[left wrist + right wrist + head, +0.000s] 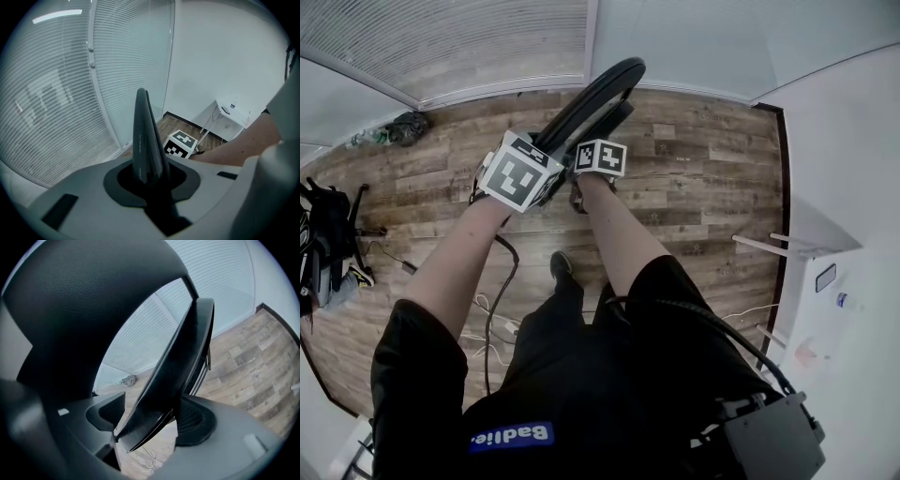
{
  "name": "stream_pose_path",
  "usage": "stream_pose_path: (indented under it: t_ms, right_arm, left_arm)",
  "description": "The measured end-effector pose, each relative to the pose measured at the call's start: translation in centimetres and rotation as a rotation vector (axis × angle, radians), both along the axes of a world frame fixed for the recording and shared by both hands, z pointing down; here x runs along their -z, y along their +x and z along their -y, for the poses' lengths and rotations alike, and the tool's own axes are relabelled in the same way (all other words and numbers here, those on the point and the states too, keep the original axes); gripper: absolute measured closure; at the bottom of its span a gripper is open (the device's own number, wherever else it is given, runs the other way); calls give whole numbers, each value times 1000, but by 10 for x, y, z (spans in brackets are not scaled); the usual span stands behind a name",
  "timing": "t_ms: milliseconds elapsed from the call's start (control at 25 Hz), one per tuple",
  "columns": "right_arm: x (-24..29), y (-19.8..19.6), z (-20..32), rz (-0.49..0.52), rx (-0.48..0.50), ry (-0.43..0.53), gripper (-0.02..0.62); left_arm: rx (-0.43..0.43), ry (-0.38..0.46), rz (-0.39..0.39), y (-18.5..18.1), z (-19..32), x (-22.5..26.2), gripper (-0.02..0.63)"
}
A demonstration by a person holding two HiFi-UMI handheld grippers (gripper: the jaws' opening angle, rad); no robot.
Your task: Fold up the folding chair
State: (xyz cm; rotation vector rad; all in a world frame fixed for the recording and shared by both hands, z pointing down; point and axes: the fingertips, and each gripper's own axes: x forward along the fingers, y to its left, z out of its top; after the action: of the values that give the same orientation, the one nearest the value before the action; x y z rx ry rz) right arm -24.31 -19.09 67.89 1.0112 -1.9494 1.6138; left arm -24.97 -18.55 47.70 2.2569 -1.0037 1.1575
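I stand over the folding chair (592,101), which rises from the wooden floor (703,178) just in front of my feet, near the slatted blinds (469,42), its black parts drawn close together and leaning away from me. My left tongs (149,180) are clenched on a thin dark edge (143,131) of the chair, which sticks straight up out of the narrow gap between the jaws. My right tongs (152,420), just beside the left, are clamped wider on a flat black panel (180,371) that runs slantwise between the two pads, while a broad padded part (89,301) of the chair arches over them. A white table (797,246) stands well off to my right.
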Motion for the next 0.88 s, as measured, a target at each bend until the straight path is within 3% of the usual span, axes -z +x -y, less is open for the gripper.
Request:
stream_pose_path:
  t_ms: [480, 880]
  right_arm:
    - [15, 19, -14, -31, 34, 62, 301]
    - [64, 72, -40, -6, 16, 185, 302]
  left_arm:
    - [-10, 30, 29, -6, 9, 0, 531]
    - [-25, 47, 51, -16, 9, 4, 531]
